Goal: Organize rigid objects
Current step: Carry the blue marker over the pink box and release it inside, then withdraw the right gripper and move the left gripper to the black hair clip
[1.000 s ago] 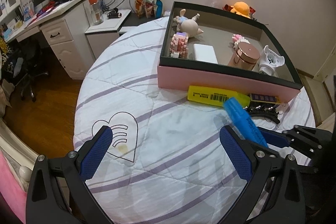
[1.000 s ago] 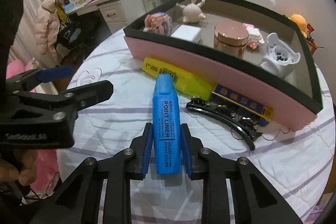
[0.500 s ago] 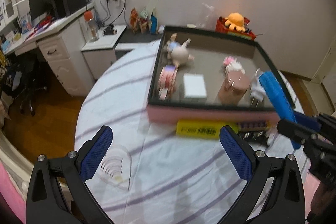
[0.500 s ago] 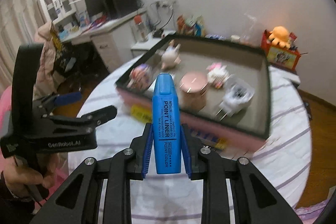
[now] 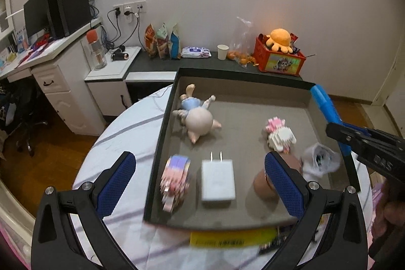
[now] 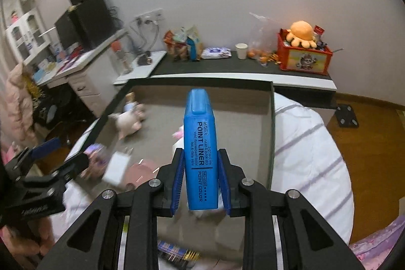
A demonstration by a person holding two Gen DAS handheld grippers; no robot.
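tray [image 5: 162, 133] takes up most of both views, toys and a charger lying inside. left gripper [image 5: 200, 181] spread, empty. right gripper [image 6: 201, 180] pinches blue highlighter [image 6: 200, 143] at lower barrel, above the tray. judged light, stiff, slick plastic; flat sides suit the pads [image 6: 177, 181].

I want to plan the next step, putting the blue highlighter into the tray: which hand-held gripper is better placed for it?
Right. The right hand-held gripper is already shut on the blue highlighter above the tray. The left hand-held gripper is open and empty.
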